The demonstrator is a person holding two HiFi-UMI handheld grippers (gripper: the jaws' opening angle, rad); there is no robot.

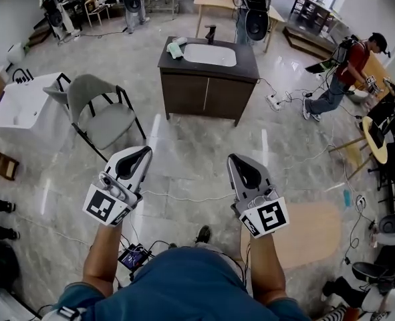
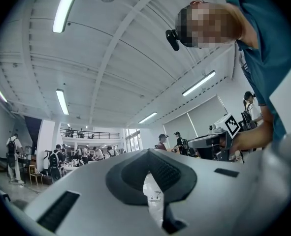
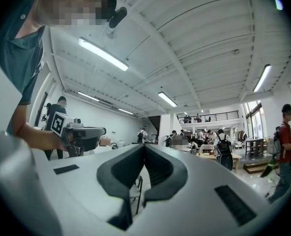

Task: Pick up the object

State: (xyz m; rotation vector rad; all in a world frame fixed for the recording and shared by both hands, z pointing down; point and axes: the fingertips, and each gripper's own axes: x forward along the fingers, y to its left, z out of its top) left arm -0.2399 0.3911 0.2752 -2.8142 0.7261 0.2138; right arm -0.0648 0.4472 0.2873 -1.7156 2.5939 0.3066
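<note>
Holding both grippers out over the floor [image 1: 204, 166], level with each other and well apart, tips pointing at the sink cabinet [image 1: 207, 93] ahead. Left gripper [image 1: 139, 154] is clenched, with the pad tips meeting in the left gripper view and nothing between them. Right gripper [image 1: 240, 160] is the same in the right gripper view: jaws together, empty. The pale green object [image 1: 176, 48] lies on the cabinet top at its far left corner, just beside the left edge of the white basin [image 1: 210, 54]; it is too small to tell what it is. It sits well apart from both grippers, ahead of them and slightly nearer the left one's line, with bare floor and the cabinet front between. A dark faucet [image 1: 211, 32] stands at the back edge of the top, behind the basin. A grey folding chair [image 1: 105, 116] stands on the floor to the left of the cabinet, nearer to my left gripper, not touching it. A white tub [image 1: 17, 105] sits farther left. A person in a red shirt [image 1: 349, 69] is off to the right, far from the cabinet.
</note>
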